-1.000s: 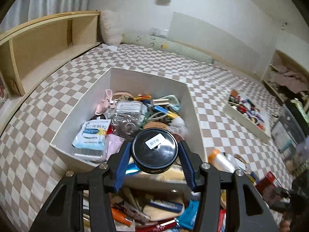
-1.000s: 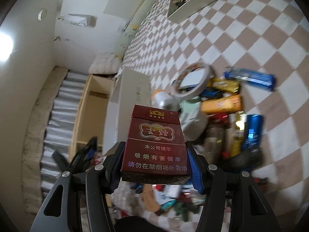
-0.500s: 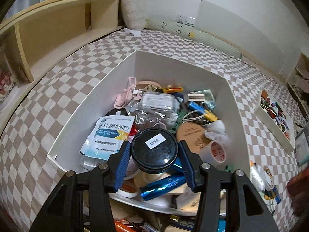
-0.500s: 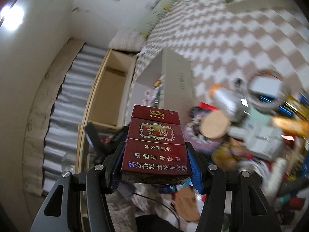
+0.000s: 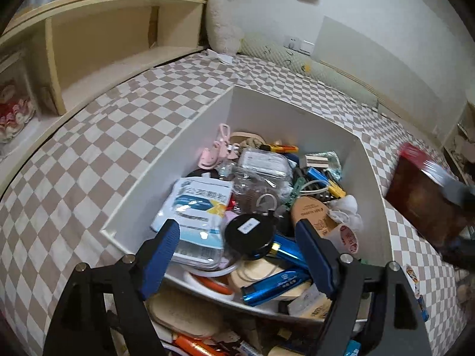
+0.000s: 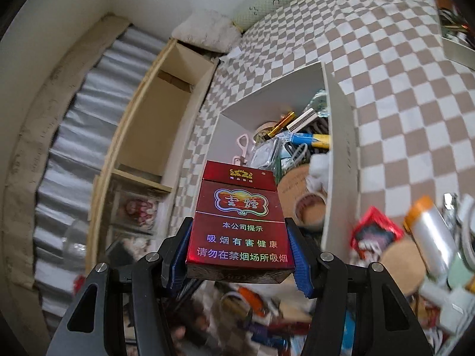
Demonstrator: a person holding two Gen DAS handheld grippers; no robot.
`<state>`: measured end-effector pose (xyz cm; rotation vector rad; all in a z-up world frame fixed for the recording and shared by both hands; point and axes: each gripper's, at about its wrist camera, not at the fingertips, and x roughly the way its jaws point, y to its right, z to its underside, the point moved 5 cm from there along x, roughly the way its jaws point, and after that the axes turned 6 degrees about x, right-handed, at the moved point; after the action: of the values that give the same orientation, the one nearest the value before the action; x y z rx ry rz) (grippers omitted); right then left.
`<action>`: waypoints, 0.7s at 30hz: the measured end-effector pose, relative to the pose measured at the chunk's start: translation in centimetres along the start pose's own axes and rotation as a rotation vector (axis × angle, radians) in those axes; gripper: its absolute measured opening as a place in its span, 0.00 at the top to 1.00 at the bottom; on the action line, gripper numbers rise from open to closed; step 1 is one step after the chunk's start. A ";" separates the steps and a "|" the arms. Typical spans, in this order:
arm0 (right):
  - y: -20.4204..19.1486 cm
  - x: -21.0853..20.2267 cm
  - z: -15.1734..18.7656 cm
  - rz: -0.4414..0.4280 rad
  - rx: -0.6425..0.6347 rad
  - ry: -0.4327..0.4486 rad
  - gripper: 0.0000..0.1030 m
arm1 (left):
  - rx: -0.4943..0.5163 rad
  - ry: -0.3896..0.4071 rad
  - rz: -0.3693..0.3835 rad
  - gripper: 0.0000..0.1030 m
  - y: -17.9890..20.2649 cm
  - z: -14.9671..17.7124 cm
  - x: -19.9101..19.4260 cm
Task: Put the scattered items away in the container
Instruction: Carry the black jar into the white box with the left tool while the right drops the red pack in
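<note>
A second ago the left gripper (image 5: 237, 238) clamped the black tin (image 5: 248, 233); now its jaws are opening, the blue pads clear of the tin on both sides, and the tin lies on the heap inside the white box (image 5: 297, 118). The right gripper (image 6: 240, 255) has swung from above the scattered pile towards the box, with the red pack (image 6: 242, 222) clamped between its pads all the while.

The tin rests near the box's front wall, label up, with a white and blue sachet (image 5: 200, 198) touching its left side and a shiny blue tube (image 5: 286, 247) just beside it on the right. A second blue tube (image 5: 274, 286) lies lower, at the front rim. Deeper in the box sit a clear plastic case (image 5: 262, 163), a pink clip (image 5: 218, 151) by the left wall and a round cork piece (image 5: 311, 213) to the right of the tin.

In the left wrist view the red pack shows blurred at the right edge (image 5: 427, 190), outside the box's right wall. In the right wrist view the pack stands upright in the grip, printed face to the camera, with the box (image 6: 338, 136) beyond it. Loose items remain on the checked bed cover (image 6: 400, 74) right of the box, among them an orange-capped silver bottle (image 6: 430, 231) and a small red packet (image 6: 375, 231). A wooden shelf (image 5: 118, 38) stands to the left of the bed.
</note>
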<state>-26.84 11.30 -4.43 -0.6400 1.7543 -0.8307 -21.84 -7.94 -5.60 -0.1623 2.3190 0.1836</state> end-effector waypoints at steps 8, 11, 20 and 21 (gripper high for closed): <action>-0.8 6.4 -2.6 0.133 -0.062 -0.029 0.42 | -0.017 0.034 0.013 0.20 -0.7 0.0 -1.1; -0.3 7.5 -2.8 0.172 -0.064 -0.008 0.07 | -0.012 0.047 0.013 0.15 -0.7 0.0 -1.4; -0.3 4.4 -3.4 0.174 -0.105 0.097 0.00 | 0.015 0.067 0.010 0.03 -0.2 -0.1 -2.1; -0.1 3.8 -3.3 0.170 -0.104 0.108 0.00 | 0.020 0.069 0.011 0.03 0.0 0.0 -2.2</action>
<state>-31.15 9.18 -5.82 -0.5130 1.9301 -0.6707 -20.35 -7.84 -3.99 -0.1485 2.3898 0.1628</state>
